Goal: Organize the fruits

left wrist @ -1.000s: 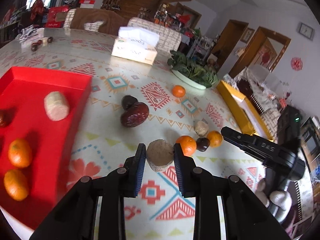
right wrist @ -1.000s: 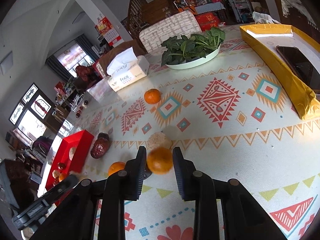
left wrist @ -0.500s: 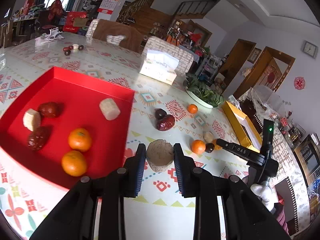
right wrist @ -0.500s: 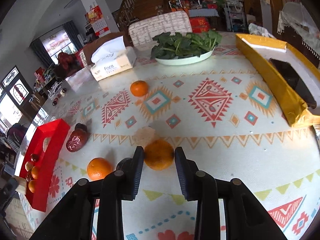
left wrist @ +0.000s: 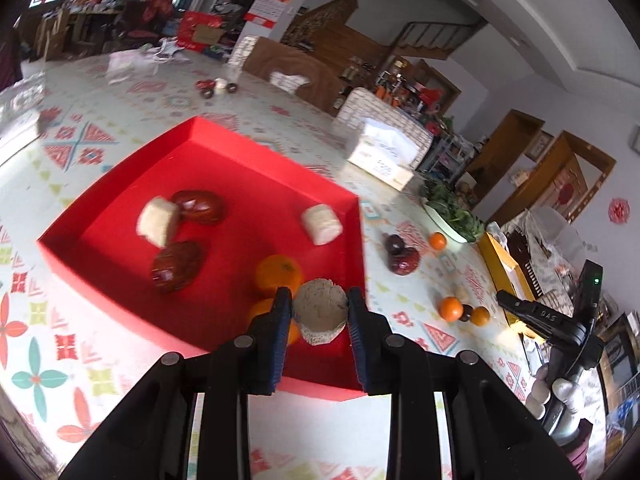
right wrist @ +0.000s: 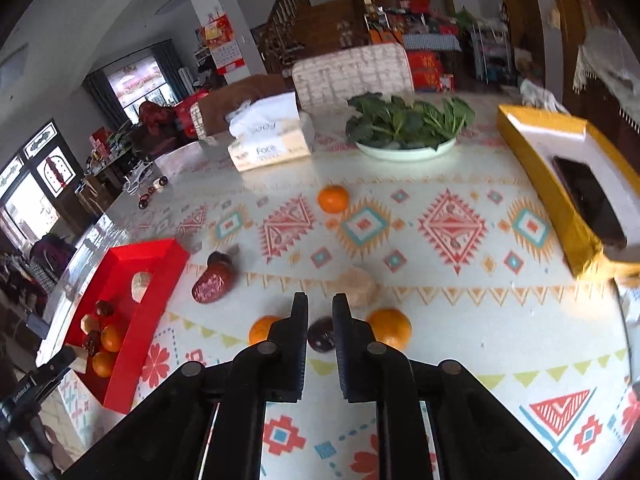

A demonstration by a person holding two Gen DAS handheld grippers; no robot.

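My left gripper [left wrist: 320, 312] is shut on a beige round fruit [left wrist: 320, 310] and holds it above the near right corner of the red tray [left wrist: 240, 160]. The tray holds two oranges [left wrist: 278, 274], dark red fruits [left wrist: 198, 206] and pale pieces [left wrist: 322, 224]. My right gripper [right wrist: 320, 316] has its jaws narrowed around a dark fruit [right wrist: 320, 334] lying on the table, with an orange [right wrist: 390, 328] to its right and another orange [right wrist: 260, 328] to its left. Whether the pads touch the dark fruit is unclear.
A large dark red fruit [right wrist: 212, 282], a pale piece [right wrist: 358, 284] and a far orange [right wrist: 333, 199] lie on the patterned tablecloth. A tissue box [right wrist: 268, 140], a plate of greens [right wrist: 406, 124] and a yellow box [right wrist: 568, 184] with a phone stand further back.
My left gripper carried the beige fruit left, from over the table to above the red tray. My right gripper shifted left from the orange to the dark fruit and narrowed.
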